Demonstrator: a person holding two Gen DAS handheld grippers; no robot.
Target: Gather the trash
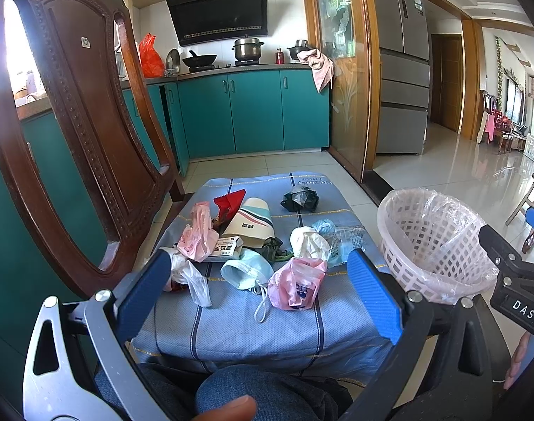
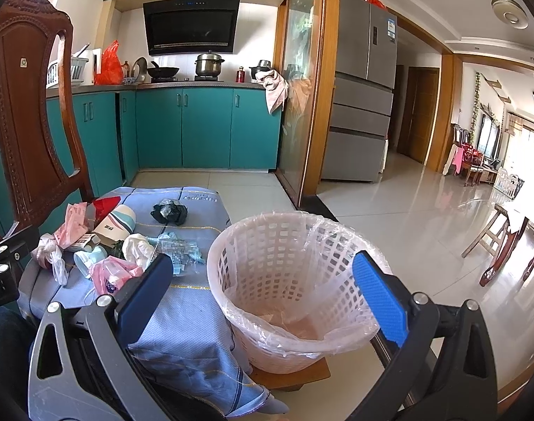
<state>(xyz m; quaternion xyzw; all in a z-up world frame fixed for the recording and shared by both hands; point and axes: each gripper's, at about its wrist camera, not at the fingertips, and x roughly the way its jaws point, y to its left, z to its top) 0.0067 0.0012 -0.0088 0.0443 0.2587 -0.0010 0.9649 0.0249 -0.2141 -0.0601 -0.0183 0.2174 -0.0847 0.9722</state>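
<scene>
- Your left gripper (image 1: pixel 259 291) hung with fingers wide apart over bags and wrappers (image 1: pixel 252 245) littering the blue cloth (image 1: pixel 238 326).
- Your right gripper (image 2: pixel 267 280), fingers likewise spread, faced the lined pink basket (image 2: pixel 263 245) beside the cloth, nearly bare inside.

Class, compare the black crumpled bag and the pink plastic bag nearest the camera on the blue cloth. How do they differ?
The black bag is dark and balled tight; the pink bag is pale, looser and printed. The black bag lies alone at the far end; the pink bag sits among the near clutter. Both are crumpled plastic on the blue cloth.
</scene>
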